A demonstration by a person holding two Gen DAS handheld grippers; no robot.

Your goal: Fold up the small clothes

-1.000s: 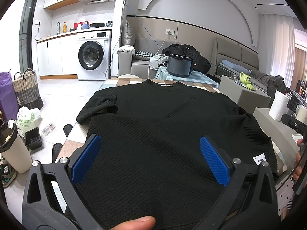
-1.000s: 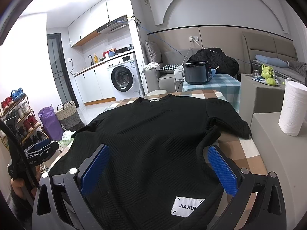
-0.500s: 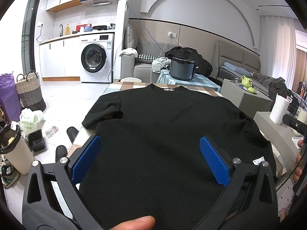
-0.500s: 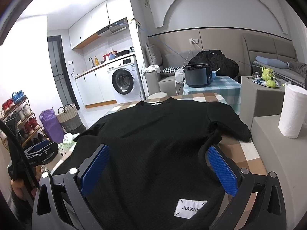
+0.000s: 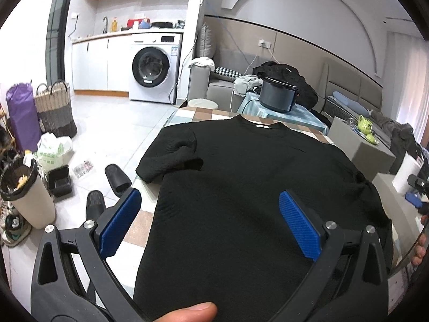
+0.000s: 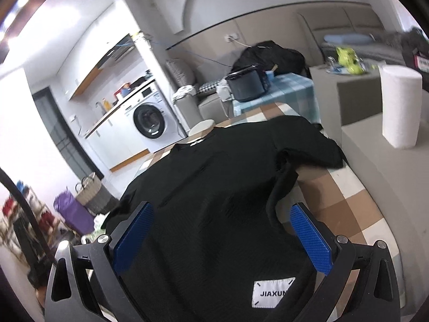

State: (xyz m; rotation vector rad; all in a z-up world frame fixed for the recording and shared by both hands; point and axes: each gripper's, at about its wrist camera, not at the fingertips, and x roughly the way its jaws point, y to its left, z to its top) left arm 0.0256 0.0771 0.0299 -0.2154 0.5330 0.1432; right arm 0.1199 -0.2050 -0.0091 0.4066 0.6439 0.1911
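A black short-sleeved knit top [image 5: 249,182] lies flat on a checked table [image 5: 198,114], collar at the far end, hem towards me. It also shows in the right wrist view [image 6: 214,187], with a white "JIAXUN" label [image 6: 272,292] at the hem. My left gripper [image 5: 211,222] is open over the left part of the hem, blue pads wide apart. My right gripper [image 6: 222,230] is open over the right part of the hem, tilted. Neither holds cloth. A thumb tip [image 5: 190,312] shows at the bottom.
A paper towel roll [image 6: 399,107] stands on a grey block to the right. A dark cooker pot [image 5: 278,96] sits on a small table beyond the far edge. On the floor to the left are a bin [image 5: 26,190], slippers [image 5: 118,179] and baskets [image 5: 55,107].
Both grippers have drawn back and shifted; the left view has swung left, showing more floor. The right view has tilted and blurred with motion. The top lies as before.
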